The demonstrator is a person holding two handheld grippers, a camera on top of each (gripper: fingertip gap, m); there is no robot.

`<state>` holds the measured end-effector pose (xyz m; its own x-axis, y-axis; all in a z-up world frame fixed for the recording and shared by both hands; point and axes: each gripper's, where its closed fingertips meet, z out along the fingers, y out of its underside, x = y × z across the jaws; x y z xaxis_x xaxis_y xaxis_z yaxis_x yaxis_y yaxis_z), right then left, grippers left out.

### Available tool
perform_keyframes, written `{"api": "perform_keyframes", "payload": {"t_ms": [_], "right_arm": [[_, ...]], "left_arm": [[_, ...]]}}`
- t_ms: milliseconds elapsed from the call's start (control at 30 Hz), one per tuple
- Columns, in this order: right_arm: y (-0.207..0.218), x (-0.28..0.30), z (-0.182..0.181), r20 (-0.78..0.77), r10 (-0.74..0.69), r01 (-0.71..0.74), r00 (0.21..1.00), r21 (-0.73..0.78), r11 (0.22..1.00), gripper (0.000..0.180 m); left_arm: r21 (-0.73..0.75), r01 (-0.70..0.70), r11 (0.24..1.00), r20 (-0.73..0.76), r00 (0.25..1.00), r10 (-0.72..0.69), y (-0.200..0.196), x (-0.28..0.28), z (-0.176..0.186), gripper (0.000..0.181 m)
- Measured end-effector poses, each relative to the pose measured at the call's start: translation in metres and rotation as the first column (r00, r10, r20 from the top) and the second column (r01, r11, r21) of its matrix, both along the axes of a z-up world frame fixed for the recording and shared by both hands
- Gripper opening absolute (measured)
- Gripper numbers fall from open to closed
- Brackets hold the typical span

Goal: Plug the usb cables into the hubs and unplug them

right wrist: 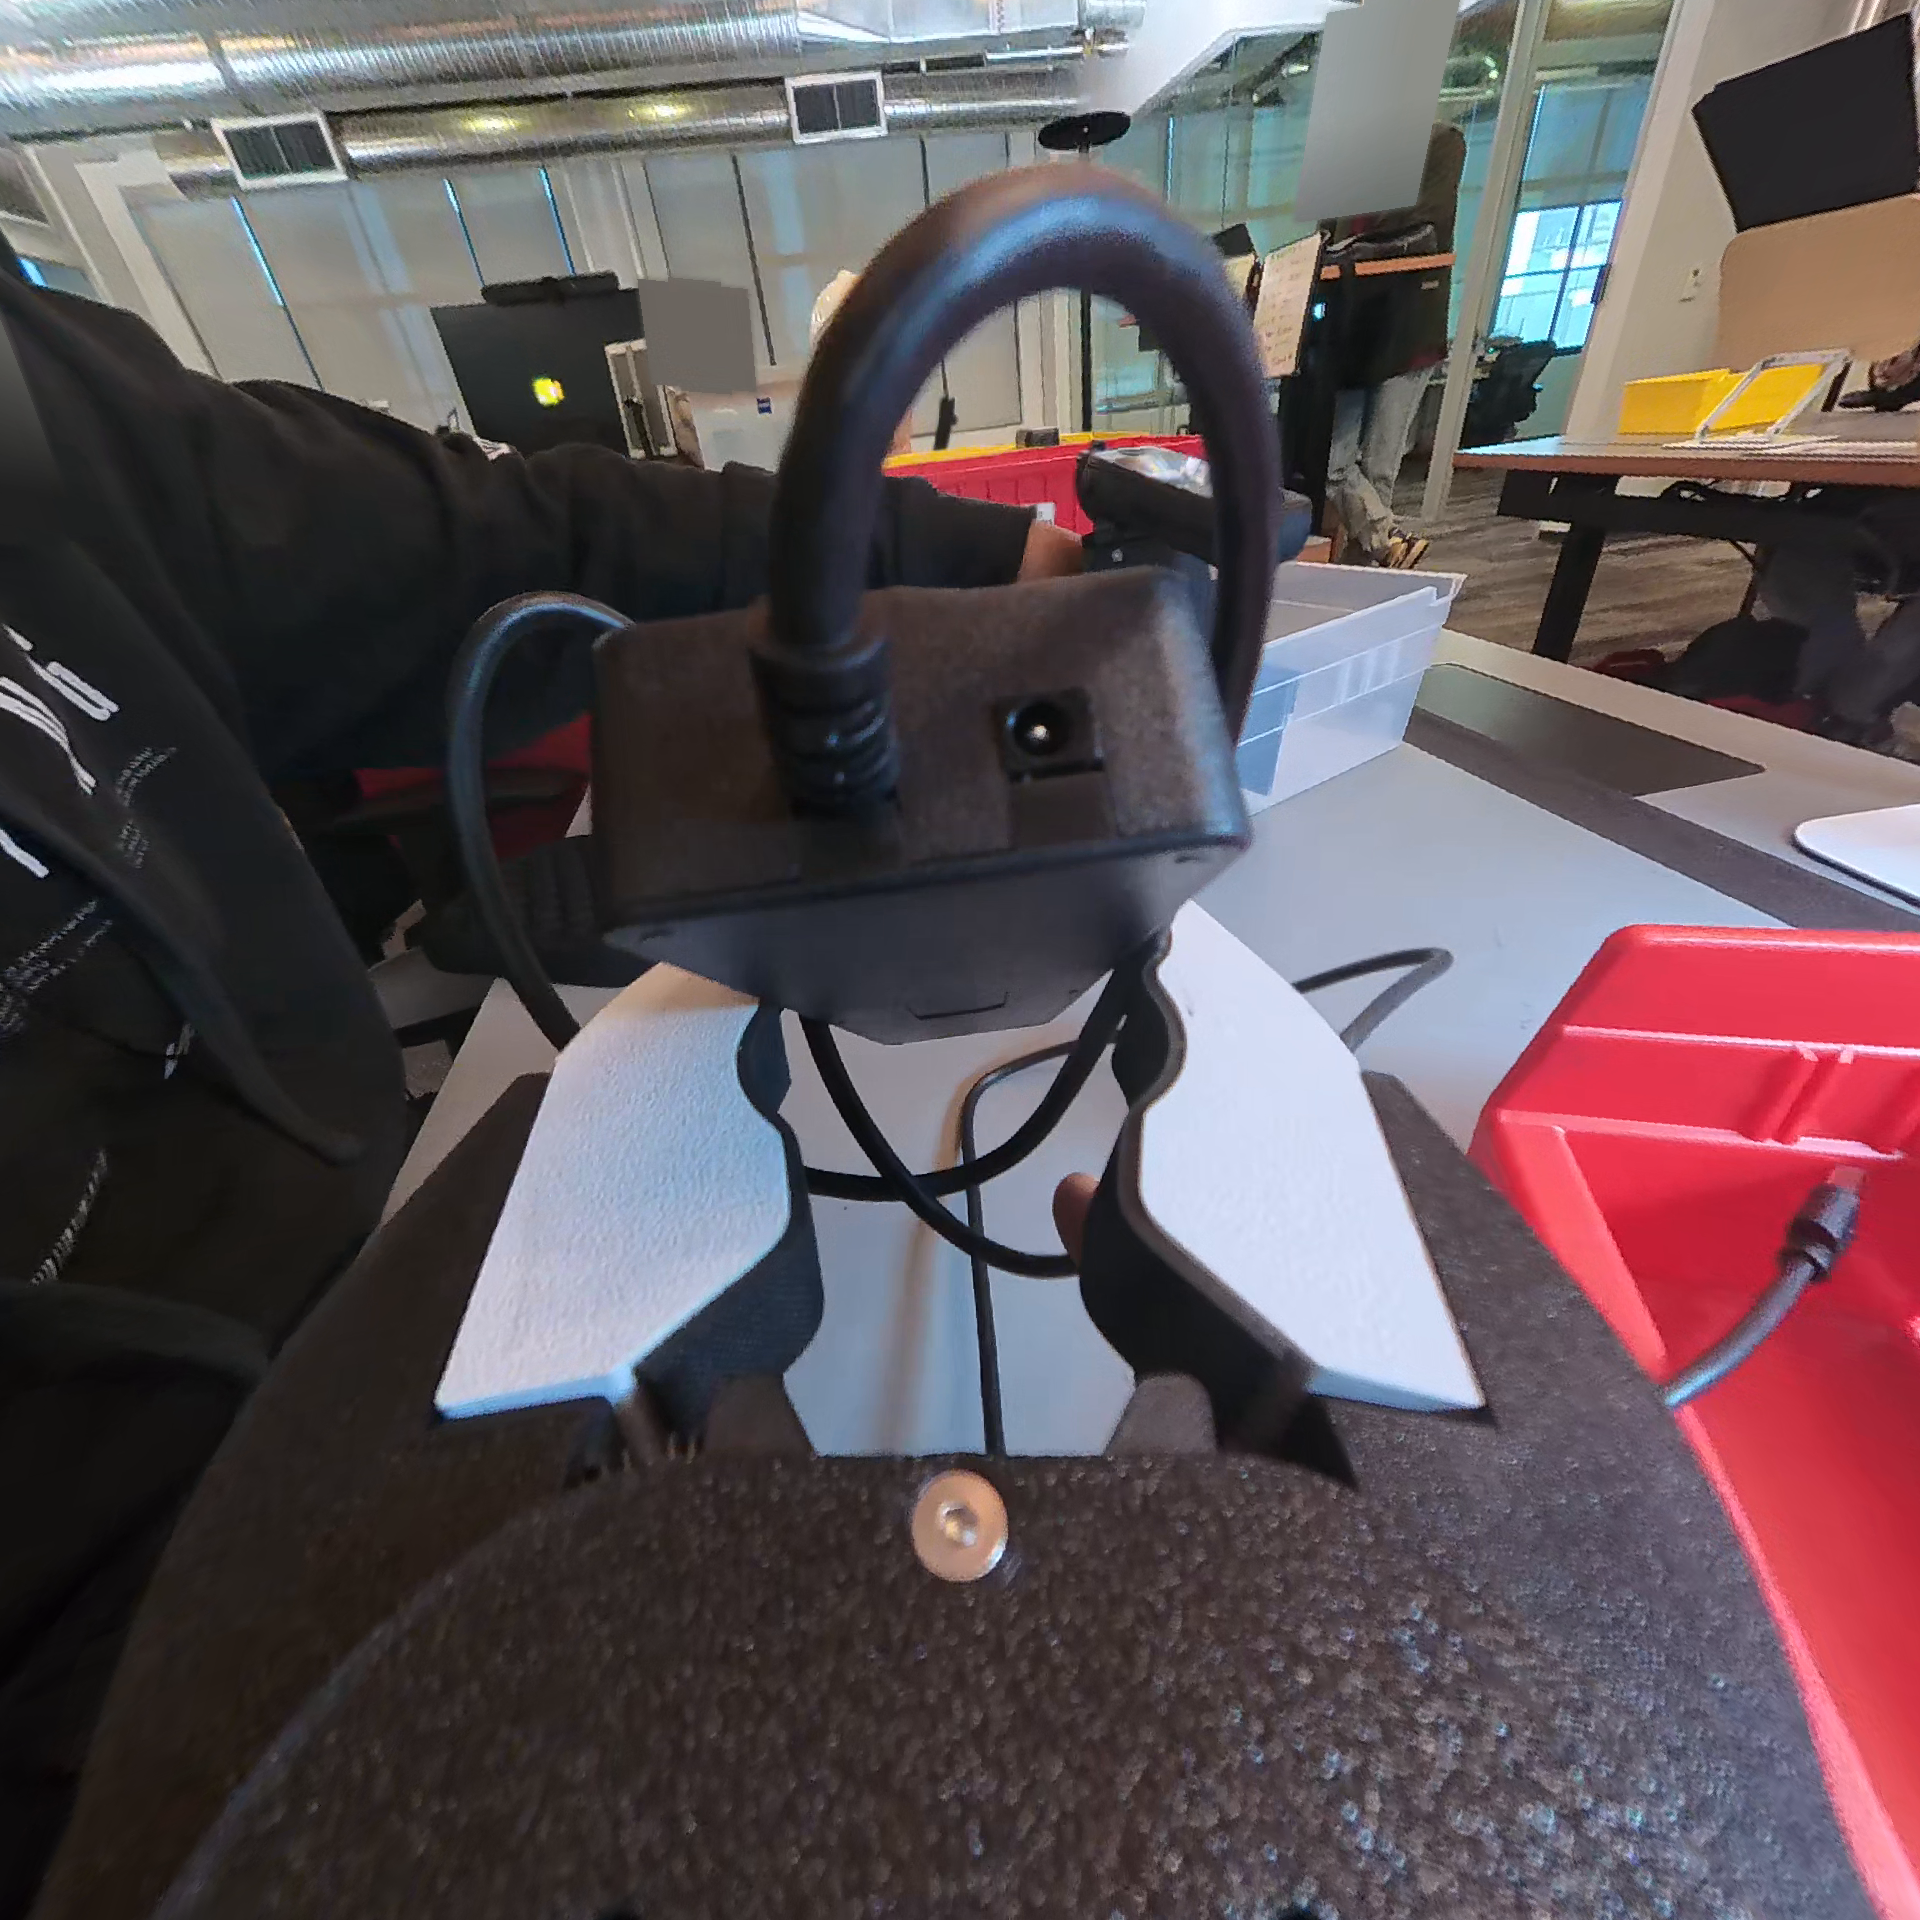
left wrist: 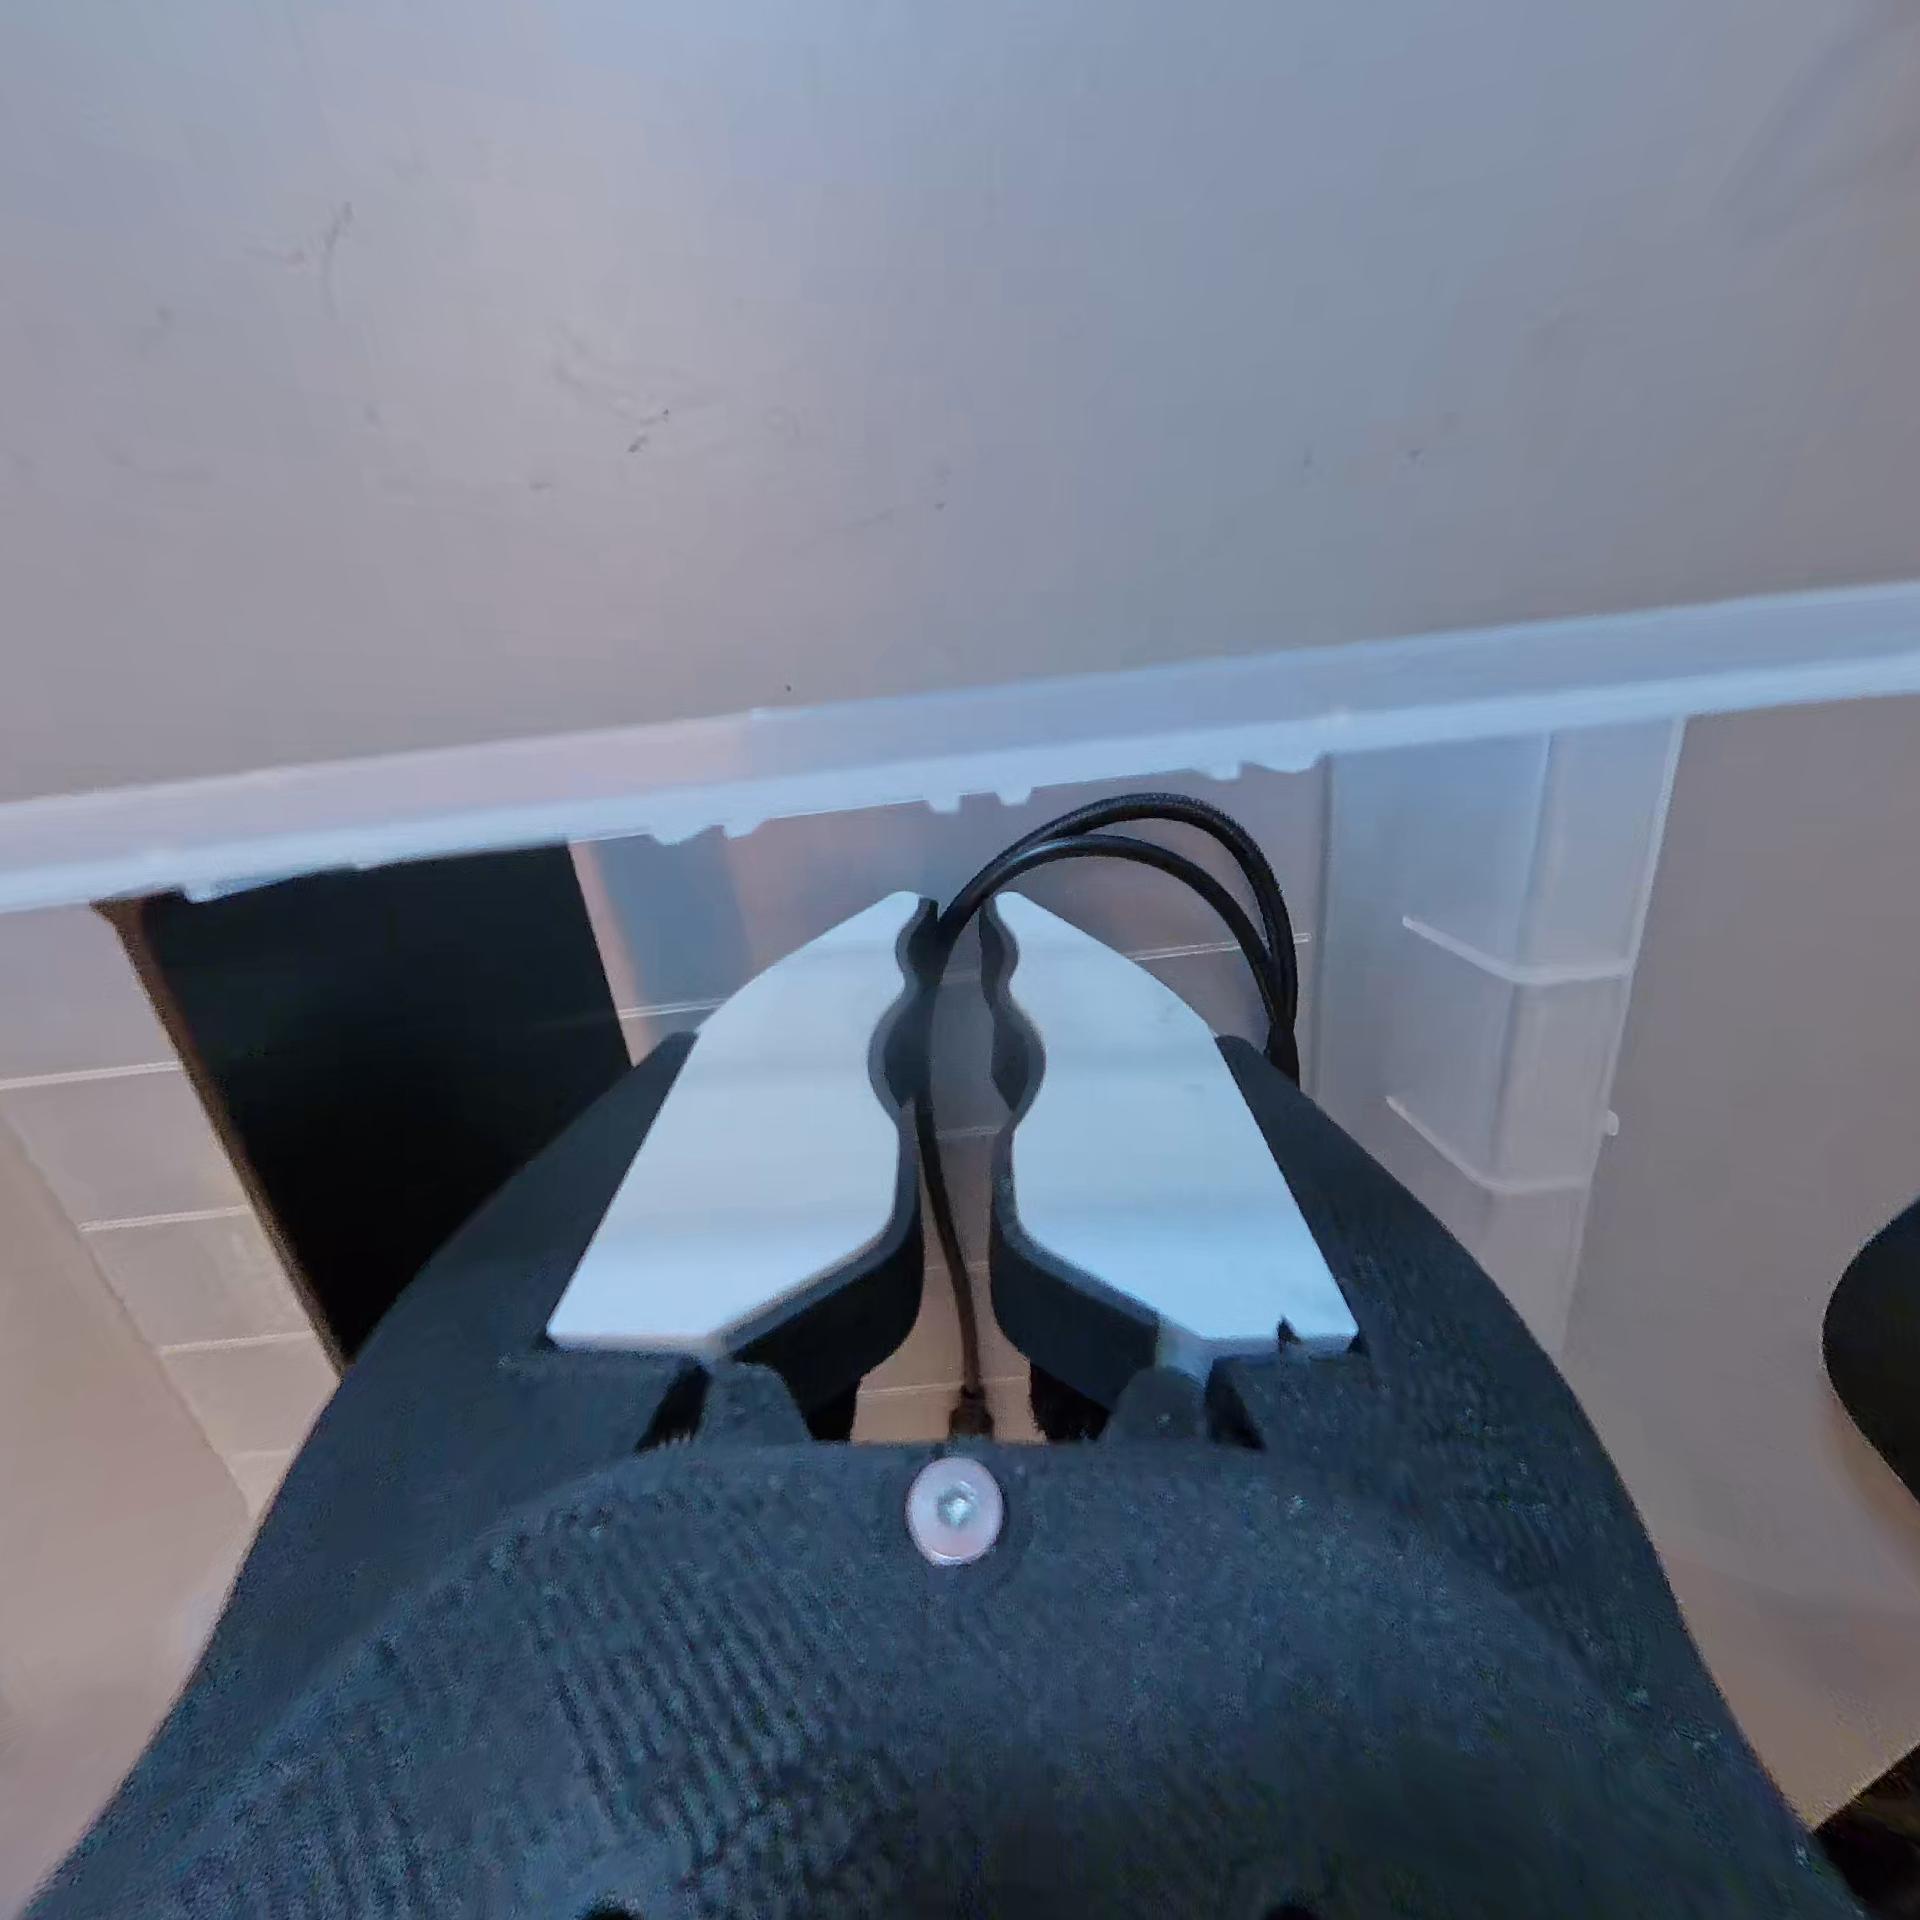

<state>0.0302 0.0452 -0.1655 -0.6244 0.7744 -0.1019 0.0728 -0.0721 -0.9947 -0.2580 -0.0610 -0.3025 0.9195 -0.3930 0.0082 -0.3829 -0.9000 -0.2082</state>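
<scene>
In the left wrist view my left gripper [left wrist: 961,920] is closed on a thin black USB cable [left wrist: 1101,831]. The cable runs up between the fingers and loops over to the right, in front of a clear plastic bin [left wrist: 935,758]. Its plug end [left wrist: 971,1413] hangs near the gripper base. In the right wrist view my right gripper [right wrist: 951,997] holds a black hub [right wrist: 914,748] by its lower end, above the table. A thick black cable [right wrist: 1039,218] arches from the hub's top face, beside a round socket [right wrist: 1039,732]. Thin black cables [right wrist: 977,1195] hang below the hub.
A red bin [right wrist: 1704,1091] stands at the right with a cable plug [right wrist: 1823,1221] inside. The clear bin [right wrist: 1340,665] sits farther back on the grey table [right wrist: 1455,862]. A person's black sleeve [right wrist: 468,520] reaches across, holding the other gripper [right wrist: 1143,499]. One gripper's finger ends stand about 35 centimetres off the other's.
</scene>
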Motion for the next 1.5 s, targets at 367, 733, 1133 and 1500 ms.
{"api": "perform_keyframes", "payload": {"t_ms": [367,733,1133,1500], "right_arm": [[-0.003,0.003,0.004,-0.042,-0.013,0.015,0.999,0.034,0.999,0.063],[-0.008,0.004,0.007,-0.061,-0.023,0.026,0.998,0.055,0.998,0.062],[-0.004,0.008,0.013,-0.071,-0.036,0.039,0.997,0.051,0.998,0.062],[0.009,0.006,0.012,-0.062,-0.062,0.064,0.996,0.029,0.998,0.062]], "left_arm": [[0.328,-0.115,0.938,-0.145,0.975,0.171,-0.006,-0.011,0.109,0.004],[0.764,-0.149,0.627,0.138,0.988,0.066,-0.005,0.11,0.277,0.003],[0.503,-0.527,0.685,0.642,0.759,0.113,-0.002,0.214,0.113,0.003],[0.504,-0.371,0.78,0.314,0.92,0.234,-0.021,0.169,0.068,0.009]]}}
